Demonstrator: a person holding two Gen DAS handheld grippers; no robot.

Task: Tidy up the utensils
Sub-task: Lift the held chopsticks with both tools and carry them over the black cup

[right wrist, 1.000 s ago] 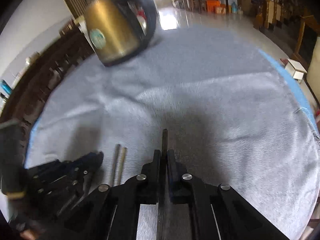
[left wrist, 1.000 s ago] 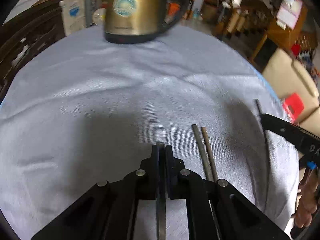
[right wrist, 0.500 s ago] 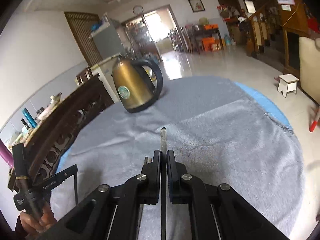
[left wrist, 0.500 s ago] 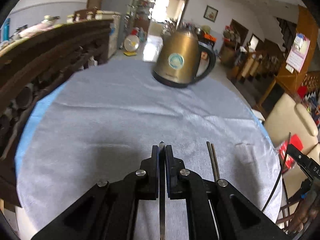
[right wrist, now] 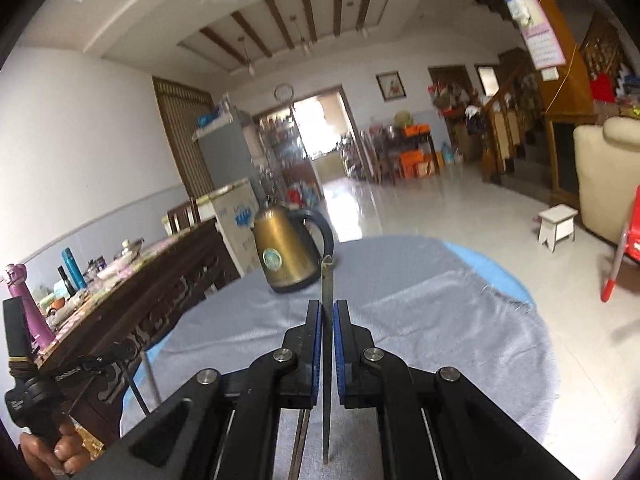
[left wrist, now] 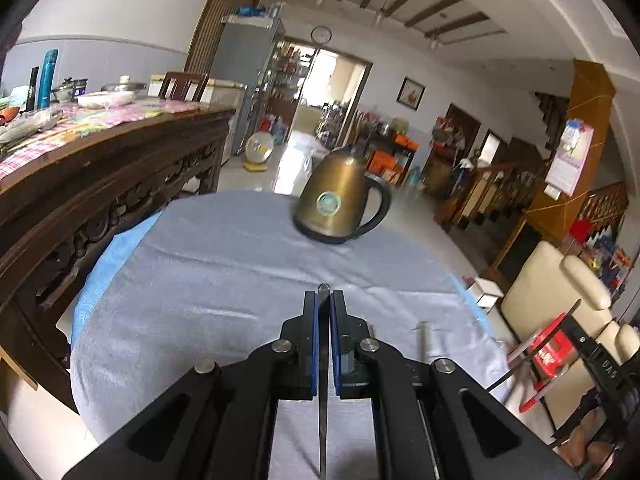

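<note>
A brass kettle [left wrist: 340, 208] stands on the grey cloth [left wrist: 200, 280].

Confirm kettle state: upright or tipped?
Upright. The kettle stands on its dark base on the grey cloth, handle to one side; the right wrist view agrees. Lid looks shut.

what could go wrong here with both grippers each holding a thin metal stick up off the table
1. The left gripper and right gripper each pinch one thin metal chopstick between narrow pads; it could pivot or slip out.
2. The right stick's tip points toward the gold kettle and might strike it if pushed forward.
3. More chopsticks lie on the grey cloth near its edge and could roll off.
</note>
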